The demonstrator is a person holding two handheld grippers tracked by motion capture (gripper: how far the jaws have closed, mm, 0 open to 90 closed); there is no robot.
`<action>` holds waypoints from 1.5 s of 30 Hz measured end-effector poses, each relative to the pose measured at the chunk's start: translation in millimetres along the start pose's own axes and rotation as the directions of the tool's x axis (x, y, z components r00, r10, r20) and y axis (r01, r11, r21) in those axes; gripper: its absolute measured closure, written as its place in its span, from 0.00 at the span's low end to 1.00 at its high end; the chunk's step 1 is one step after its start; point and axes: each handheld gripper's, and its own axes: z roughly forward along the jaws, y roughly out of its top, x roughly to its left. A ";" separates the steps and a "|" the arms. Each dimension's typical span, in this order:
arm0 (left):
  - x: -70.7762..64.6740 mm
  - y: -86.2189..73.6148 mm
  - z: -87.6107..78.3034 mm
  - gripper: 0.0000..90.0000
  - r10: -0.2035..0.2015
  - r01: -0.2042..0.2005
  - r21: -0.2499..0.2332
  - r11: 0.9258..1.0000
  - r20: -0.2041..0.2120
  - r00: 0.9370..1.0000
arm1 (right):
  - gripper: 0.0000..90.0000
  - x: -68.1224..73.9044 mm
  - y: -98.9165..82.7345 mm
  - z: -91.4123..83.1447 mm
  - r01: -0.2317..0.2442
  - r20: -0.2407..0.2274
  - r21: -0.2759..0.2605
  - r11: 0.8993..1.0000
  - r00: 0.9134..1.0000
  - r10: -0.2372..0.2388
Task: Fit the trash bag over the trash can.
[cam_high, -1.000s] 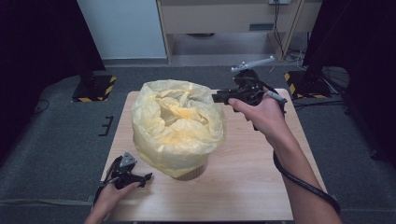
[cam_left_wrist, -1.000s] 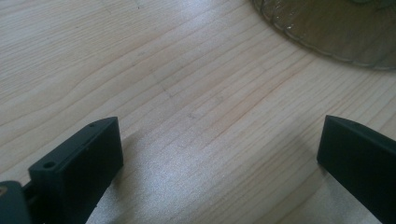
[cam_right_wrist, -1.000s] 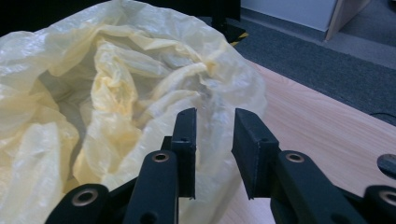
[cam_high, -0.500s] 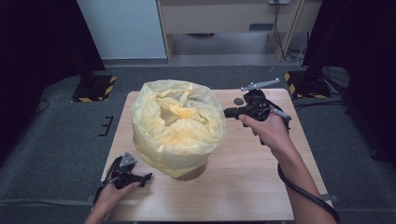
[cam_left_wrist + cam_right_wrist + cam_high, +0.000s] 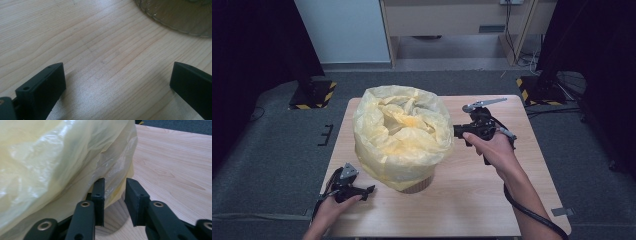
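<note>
Right now the person is working at a pale wooden table [image 5: 472, 210], and a yellow plastic bag [image 5: 402, 135] is sitting puffed up over a round container [image 5: 414, 188] near the middle of the tabletop, draping down its sides so that little more than the container's base is peeking out at the near edge. The right gripper [image 5: 455, 131] is being held in the person's right hand [image 5: 492, 147] just beside the bag's right flank, pointing toward it. Its jaws have just been opening a little and are standing narrowly apart; from the right gripper view the bag's loose lower fold [image 5: 112, 170] is hanging right at the jaw tips, but the pads are not pressing on it, and bare wood is showing through the gap between them. The left gripper [image 5: 368, 190] is resting low at the near left of the table in the person's left hand [image 5: 329, 210], well apart from the bag's top but near the container's base. Its jaws are standing wide apart over bare wood [image 5: 105, 62], with nothing between them, and the ribbed edge of the container [image 5: 180, 17] is showing at the far corner of the left gripper view.
</note>
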 end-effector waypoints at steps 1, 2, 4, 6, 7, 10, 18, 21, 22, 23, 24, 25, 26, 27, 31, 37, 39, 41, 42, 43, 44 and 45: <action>0.0 0.0 0.0 0.00 0.000 0.000 0.000 1.000 0.000 1.000 | 0.74 0.9 0.0 -0.2 -0.005 -0.005 -0.003 1.000 1.000 0.005; 0.0 0.0 0.0 0.00 0.000 0.000 0.000 1.000 0.000 1.000 | 0.72 1.1 -0.1 -0.1 -0.005 -0.010 -0.007 1.000 1.000 0.005; 0.0 0.0 0.0 0.00 0.000 0.000 0.000 1.000 0.000 1.000 | 0.70 1.8 0.0 0.4 -0.010 -0.020 -0.012 1.000 1.000 0.010; 0.0 0.0 0.0 0.00 0.000 0.000 0.000 1.000 0.000 1.000 | 0.69 3.0 -0.5 1.1 -0.020 -0.035 -0.016 1.000 0.999 0.019; 0.0 0.0 0.0 0.00 0.000 0.000 0.000 1.000 0.000 1.000 | 0.69 3.3 -1.0 2.1 -0.017 -0.042 -0.014 1.000 0.999 0.016; 0.0 0.0 0.0 0.00 0.000 0.000 0.000 1.000 0.000 1.000 | 0.67 4.6 -3.4 6.6 -0.012 -0.043 0.002 1.000 0.999 0.012; -0.2 0.0 0.0 0.00 -0.002 0.002 0.000 1.000 0.001 1.000 | 0.65 -1.3 -12.4 19.5 -0.028 -0.024 0.040 0.999 0.999 0.029; 0.1 0.1 -0.1 0.00 0.001 -0.001 0.000 1.000 -0.001 1.000 | 0.68 -2.6 -16.2 24.7 -0.034 -0.017 0.058 0.998 0.999 0.035; 0.1 0.1 -0.2 0.00 -0.003 0.003 -0.001 1.000 -0.002 1.000 | 0.69 -3.2 -17.1 26.1 -0.037 -0.016 0.058 0.998 0.999 0.038; 0.1 0.1 -0.3 0.00 -0.002 0.002 0.000 1.000 -0.001 1.000 | 0.71 -3.6 -17.9 27.5 -0.041 -0.016 0.062 0.997 0.999 0.042; 0.4 0.3 -0.9 0.00 -0.004 0.004 0.002 1.000 -0.002 1.000 | 0.73 -4.2 -18.8 29.0 -0.038 -0.016 0.065 0.997 0.999 0.039; 1.0 1.2 -2.2 0.02 -0.012 0.012 0.007 1.000 -0.002 1.000 | 0.75 -4.0 -19.8 30.4 -0.041 -0.018 0.068 0.997 0.999 0.043; 1.6 2.4 -4.0 0.05 -0.028 0.028 0.003 1.000 0.009 1.000 | 0.77 -4.3 -20.7 31.8 -0.036 -0.019 0.073 0.997 0.999 0.037; 1.9 3.8 -6.2 0.07 -0.044 0.045 -0.011 0.999 0.022 0.999 | 0.80 -4.1 -21.4 32.9 -0.037 -0.020 0.078 0.996 0.999 0.039; -0.9 14.7 -19.9 0.09 -0.056 0.056 -0.048 0.997 0.001 0.998 | 0.92 -2.6 -23.2 34.9 -0.027 -0.040 0.085 0.996 0.999 0.031; -3.1 26.8 -38.2 0.13 -0.114 0.114 -0.086 0.990 0.004 0.993 | 1.00 2.5 -24.2 34.8 -0.003 -0.037 0.086 0.996 0.999 0.006; -2.9 27.3 -40.8 0.14 -0.119 0.119 -0.092 0.989 -0.002 0.993 | 1.00 2.7 -25.4 36.2 0.002 -0.029 0.089 0.996 1.000 0.001; -1.7 28.8 -44.6 0.15 -0.131 0.129 -0.104 0.986 -0.006 0.991 | 1.00 2.2 -28.1 38.2 -0.002 -0.027 0.097 0.995 1.000 0.004; -0.7 29.9 -47.0 0.15 -0.137 0.136 -0.112 0.984 -0.006 0.991 | 1.00 1.5 -29.9 39.6 -0.003 -0.029 0.100 0.995 1.000 0.006; 0.2 31.2 -49.3 0.15 -0.148 0.146 -0.121 0.982 -0.007 0.989 | 1.00 0.5 -31.9 41.3 -0.004 -0.028 0.104 0.995 1.000 0.007; 1.2 32.4 -51.6 0.15 -0.155 0.153 -0.125 0.980 -0.006 0.988 | 1.00 -0.2 -33.6 43.1 -0.008 -0.027 0.109 0.994 1.000 0.011; 1.9 33.7 -53.7 0.15 -0.164 0.162 -0.130 0.978 -0.009 0.986 | 1.00 -1.2 -35.1 44.9 -0.012 -0.026 0.110 0.994 1.000 0.015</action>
